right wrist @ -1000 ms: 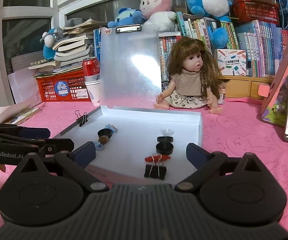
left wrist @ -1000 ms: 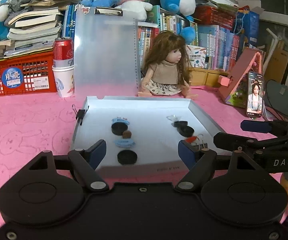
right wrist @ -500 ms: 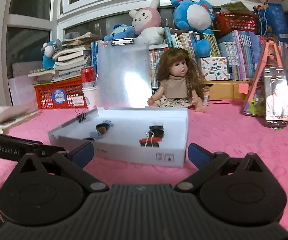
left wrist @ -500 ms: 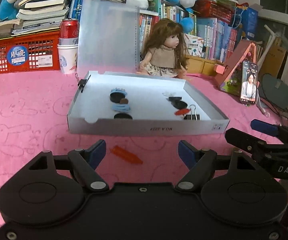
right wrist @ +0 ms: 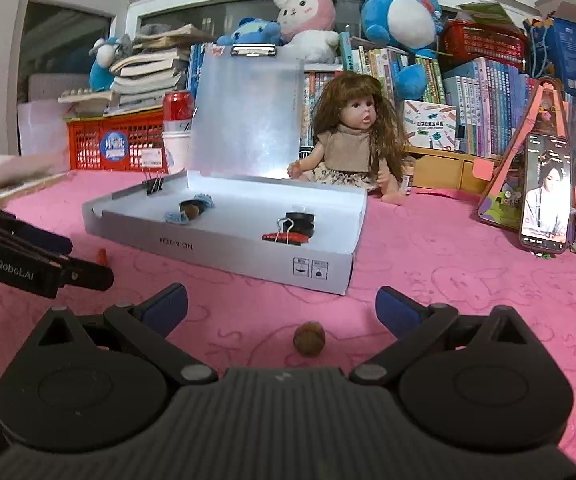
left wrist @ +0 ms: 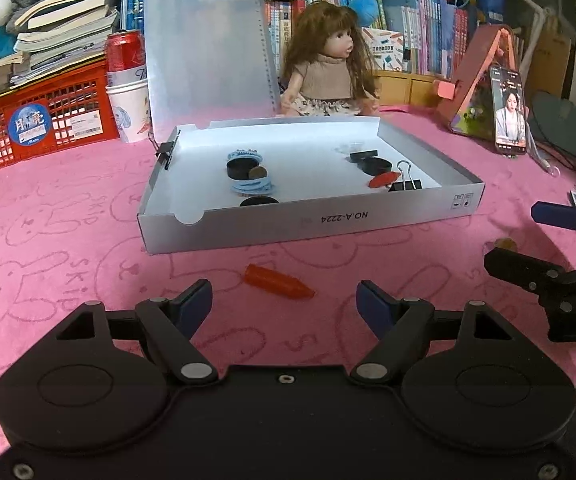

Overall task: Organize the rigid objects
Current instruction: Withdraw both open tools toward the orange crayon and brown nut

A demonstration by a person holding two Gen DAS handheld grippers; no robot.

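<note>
left wrist view: the left gripper [left wrist: 283, 300] stands wide and empty over the orange cone [left wrist: 277, 280], which lies on the desk just before the white box [left wrist: 328, 220] near its front wall. approach low, straddle the cone across its width. the right gripper [right wrist: 281, 306], also wide, frames one walnut [right wrist: 309, 338]. counted: one cone, one walnut outside; two binder clips [left wrist: 404, 180] at the box.

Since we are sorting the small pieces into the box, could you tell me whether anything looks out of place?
Two pieces lie on the pink cloth outside the white box: an orange crayon-like stick just ahead of the open left claw, and a small brown walnut-like ball ahead of the open right claw. The other small pieces sit inside.
</note>
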